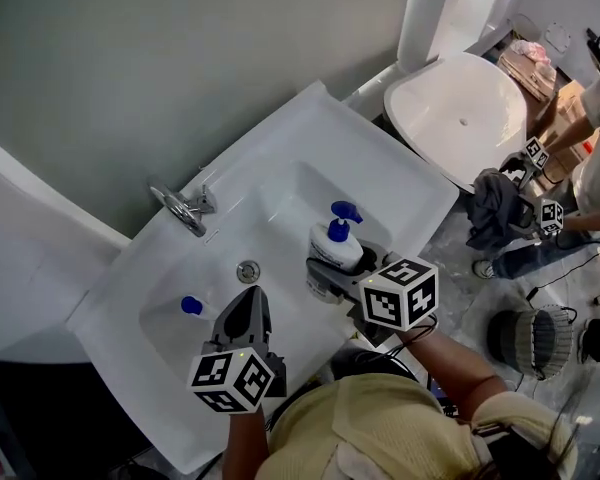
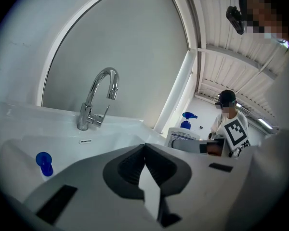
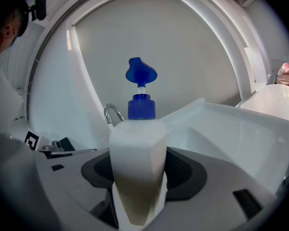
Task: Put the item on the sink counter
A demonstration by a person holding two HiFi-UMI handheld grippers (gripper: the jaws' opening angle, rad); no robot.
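The right gripper [image 1: 327, 276] pinches the white, blue-pumped soap bottle [image 1: 334, 248] upright in its jaws over the sink's [image 1: 400, 183] front right surface, label print too small to read, while the left gripper [image 1: 246, 306], jaws pressed together, hovers beside a small blue object [image 1: 191, 306] before the faucet [image 1: 185, 208].

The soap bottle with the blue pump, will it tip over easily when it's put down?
Probably tippy: the soap bottle is tall with a pump on top. Smooth plastic, so maybe slippery when wet. The right claw squeezes it without visible denting, so likely fairly stiff.
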